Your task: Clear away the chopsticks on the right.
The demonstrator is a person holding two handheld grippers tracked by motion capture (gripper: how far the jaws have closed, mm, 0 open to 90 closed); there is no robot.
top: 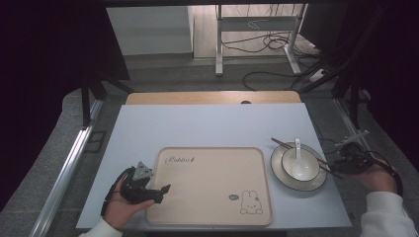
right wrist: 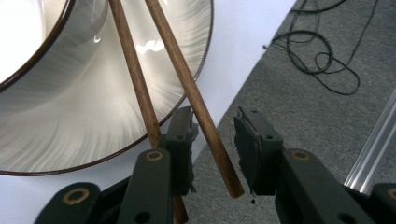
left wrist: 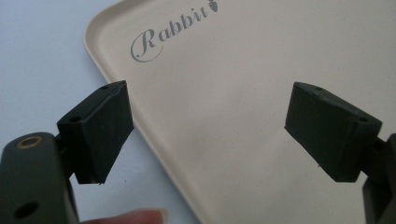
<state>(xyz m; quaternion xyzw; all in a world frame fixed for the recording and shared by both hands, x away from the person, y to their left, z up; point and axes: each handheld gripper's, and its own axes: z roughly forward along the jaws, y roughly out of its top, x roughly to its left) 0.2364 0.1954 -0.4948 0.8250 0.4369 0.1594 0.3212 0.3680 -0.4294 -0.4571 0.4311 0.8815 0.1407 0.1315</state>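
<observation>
I read "Rabbit" printed in grey script on my one beige tray (top: 212, 185), which also carries a small rabbit drawing near its corner. On the worktop (top: 207, 126) to its right I count one plate (top: 298, 183), one bowl (top: 300, 165), one white spoon (top: 298, 154) and two wooden chopsticks (right wrist: 187, 88) lying across the plate. My left gripper (left wrist: 205, 135) hangs over the tray's edge, jaws wide apart and empty. My right gripper (right wrist: 214, 144) has its jaws parted around one chopstick end, not clamped.
</observation>
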